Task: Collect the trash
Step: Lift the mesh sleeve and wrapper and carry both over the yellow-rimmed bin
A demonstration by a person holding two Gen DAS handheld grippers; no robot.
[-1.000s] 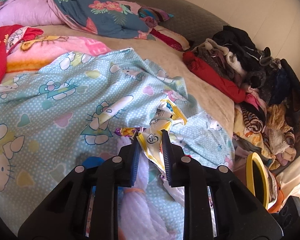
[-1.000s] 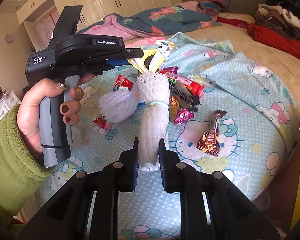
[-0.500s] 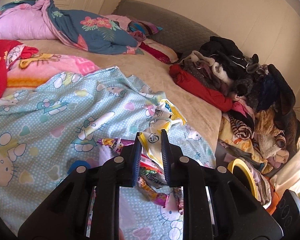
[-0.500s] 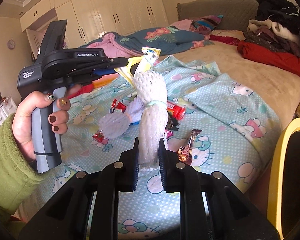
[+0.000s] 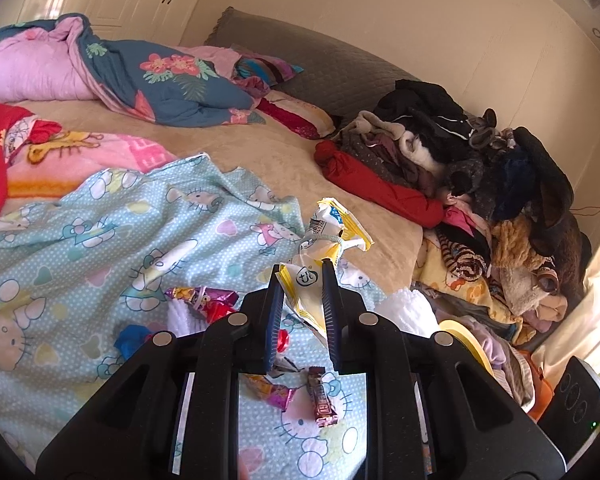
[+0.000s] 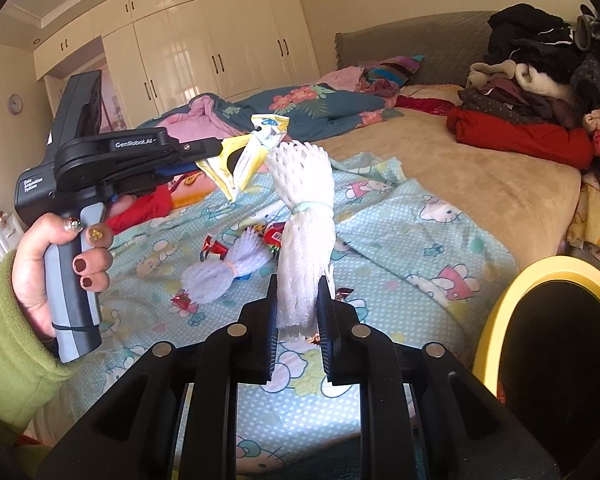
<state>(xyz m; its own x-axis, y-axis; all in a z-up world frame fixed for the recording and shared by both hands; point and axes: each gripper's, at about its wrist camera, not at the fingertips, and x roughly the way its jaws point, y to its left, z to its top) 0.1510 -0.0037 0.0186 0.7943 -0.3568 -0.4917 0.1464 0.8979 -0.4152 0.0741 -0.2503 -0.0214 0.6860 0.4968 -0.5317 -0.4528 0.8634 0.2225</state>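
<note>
My left gripper (image 5: 302, 280) is shut on a crumpled yellow and white snack packet (image 5: 320, 256), held up over the bed. From the right wrist view the same left gripper (image 6: 220, 151) shows at the left, in a person's hand with a green sleeve, the packet (image 6: 244, 160) sticking out of its tip. My right gripper (image 6: 297, 292) is shut on a bundle of white foam fruit netting (image 6: 306, 236) tied with a pale band, standing upright. Loose candy wrappers (image 5: 320, 398) and a second white foam net (image 6: 224, 268) lie on the blue cartoon-print sheet (image 5: 100, 220).
A yellow-rimmed dark bin (image 6: 556, 344) stands at the bed's right side, its rim (image 5: 466, 342) also showing in the left wrist view. A heap of clothes (image 5: 480, 168) covers the bed's right edge. Quilts (image 5: 140, 80) lie at the far end before white wardrobes (image 6: 204, 48).
Both grippers have risen from the bed with their loads, and the views have swung right. The yellow bin has come further into the right wrist view.
</note>
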